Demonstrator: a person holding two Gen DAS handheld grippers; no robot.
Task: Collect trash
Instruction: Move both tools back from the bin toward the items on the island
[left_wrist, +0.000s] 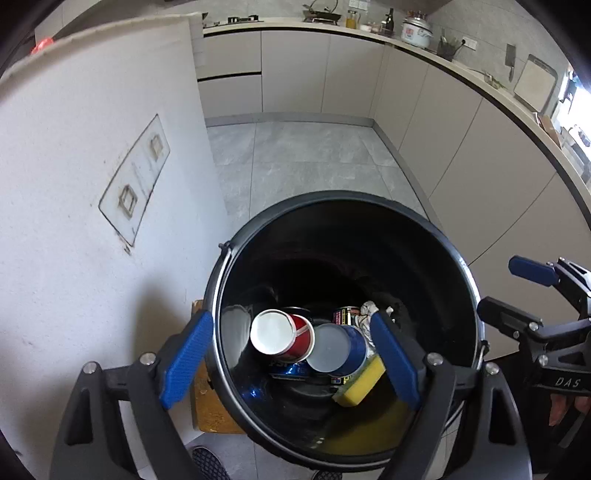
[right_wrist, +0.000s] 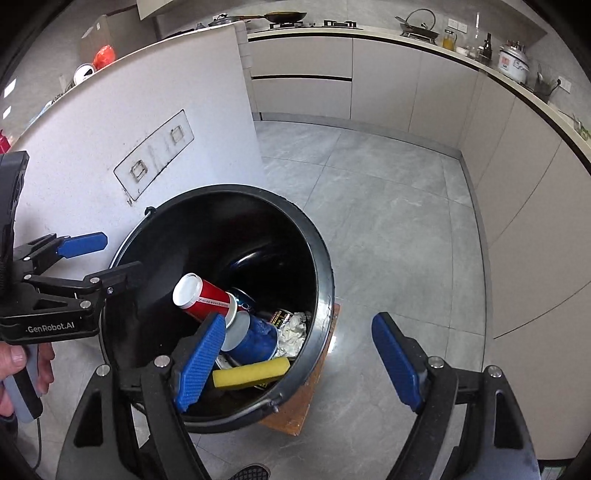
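seemingly the collecting is nearing its end, with the red cup (left_wrist: 282, 336), blue cup (left_wrist: 338, 350), yellow sponge (left_wrist: 360, 384) and what may be crumpled foil (right_wrist: 293, 328) lying inside the black bucket (left_wrist: 424, 229), while the left gripper (left_wrist: 291, 363) and right gripper (right_wrist: 301, 363) are hovering spread and empty.

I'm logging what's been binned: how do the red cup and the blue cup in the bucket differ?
The red cup lies on top, its white mouth open so the inside shows; the blue cup sits lower beside it, its end showing a flat pale disc. In the right wrist view the red cup tilts upward toward the bucket wall, while the blue cup lies next to the yellow sponge. Both lie on their sides inside the black bucket.
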